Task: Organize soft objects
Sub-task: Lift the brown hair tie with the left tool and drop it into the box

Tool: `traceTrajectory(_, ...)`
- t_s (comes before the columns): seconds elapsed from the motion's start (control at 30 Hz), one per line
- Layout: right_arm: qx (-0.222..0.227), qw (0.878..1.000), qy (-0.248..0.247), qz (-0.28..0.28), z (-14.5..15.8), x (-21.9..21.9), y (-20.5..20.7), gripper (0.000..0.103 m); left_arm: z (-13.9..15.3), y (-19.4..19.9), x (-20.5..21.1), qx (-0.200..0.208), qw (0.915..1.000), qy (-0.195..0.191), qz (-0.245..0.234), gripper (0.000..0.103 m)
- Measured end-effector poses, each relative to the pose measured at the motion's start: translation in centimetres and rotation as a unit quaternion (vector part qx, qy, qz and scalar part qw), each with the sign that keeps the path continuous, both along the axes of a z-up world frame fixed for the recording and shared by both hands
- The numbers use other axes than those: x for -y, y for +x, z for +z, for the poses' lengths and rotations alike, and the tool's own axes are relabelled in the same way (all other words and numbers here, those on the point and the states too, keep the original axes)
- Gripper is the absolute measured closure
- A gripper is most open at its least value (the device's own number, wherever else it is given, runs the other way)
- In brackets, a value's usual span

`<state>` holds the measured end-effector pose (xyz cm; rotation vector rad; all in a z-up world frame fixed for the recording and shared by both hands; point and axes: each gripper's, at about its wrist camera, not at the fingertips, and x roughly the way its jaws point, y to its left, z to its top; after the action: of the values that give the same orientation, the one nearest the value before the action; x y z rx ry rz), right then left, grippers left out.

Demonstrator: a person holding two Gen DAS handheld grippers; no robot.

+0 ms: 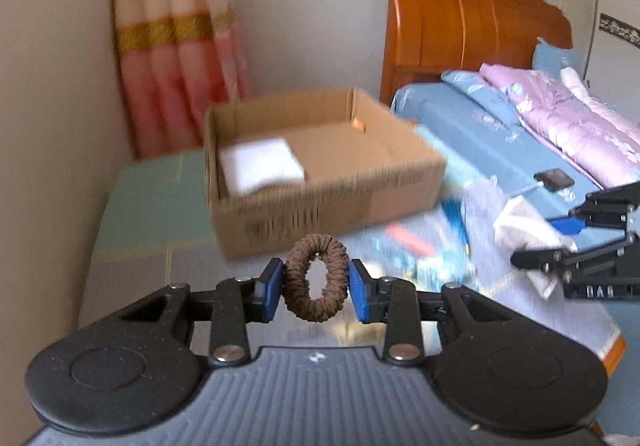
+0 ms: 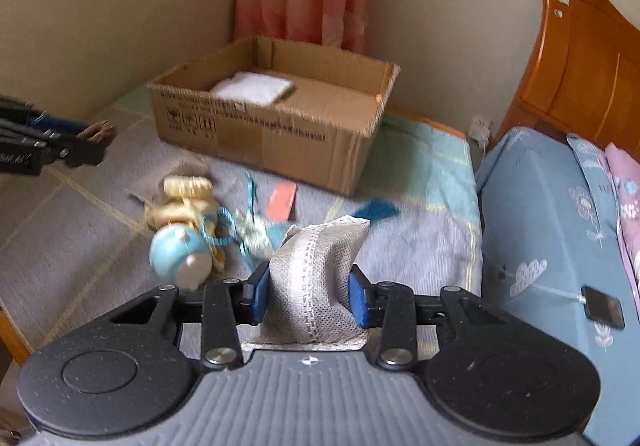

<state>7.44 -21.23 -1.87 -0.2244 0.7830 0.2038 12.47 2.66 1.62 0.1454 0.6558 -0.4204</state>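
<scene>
Brown hair scrunchie (image 1: 316,278) pinched upright between the blue pads of the left gripper (image 1: 316,284), held in the air in front of the cardboard box (image 1: 320,182). Grey fabric pouch (image 2: 316,282) clamped in the right gripper (image 2: 308,294), also short of the box. Inside the box, far-left corner: white folded cloth (image 2: 252,88). On the blanket (image 2: 400,246) before the box: blue-and-cream plush toy (image 2: 180,250), pink eraser-like block (image 2: 282,200).

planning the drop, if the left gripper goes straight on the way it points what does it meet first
Most likely the near wall of the cardboard box, straight ahead of the left gripper, whose jaws hold the brown hair tie. Blur leaves the height unclear; it might clear the rim.
</scene>
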Motion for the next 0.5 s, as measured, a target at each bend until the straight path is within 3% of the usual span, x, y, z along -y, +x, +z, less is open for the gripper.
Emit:
traceTrajectory(0.17,0.028,0.999,0.002,0.018,1.8,-0.3,1.2,0.059,2.2,4.2,1.2,0.039,0.9991,0.01,-0.01,0.069)
traceTrajectory(0.33,0.049,0.998,0.004,0.03,2.9,-0.7,2.3,0.059,3.0,9.0,2.4,0.051,0.9984,0.024,-0.002,0.069)
traceTrajectory(0.4,0.053,0.998,-0.001,0.033,3.1,-0.9,2.9,0.059,2.4,10.1,2.7,0.058,0.9979,0.029,0.007,0.062)
traceTrajectory(0.47,0.056,0.998,0.0,0.035,3.3,-1.0,3.2,0.059,1.6,10.8,2.7,0.054,0.9977,0.037,0.015,0.024)
traceTrajectory(0.5,0.057,0.998,0.001,0.037,3.3,-1.1,3.4,0.059,1.2,10.9,2.6,0.051,0.9977,0.04,0.021,0.02)
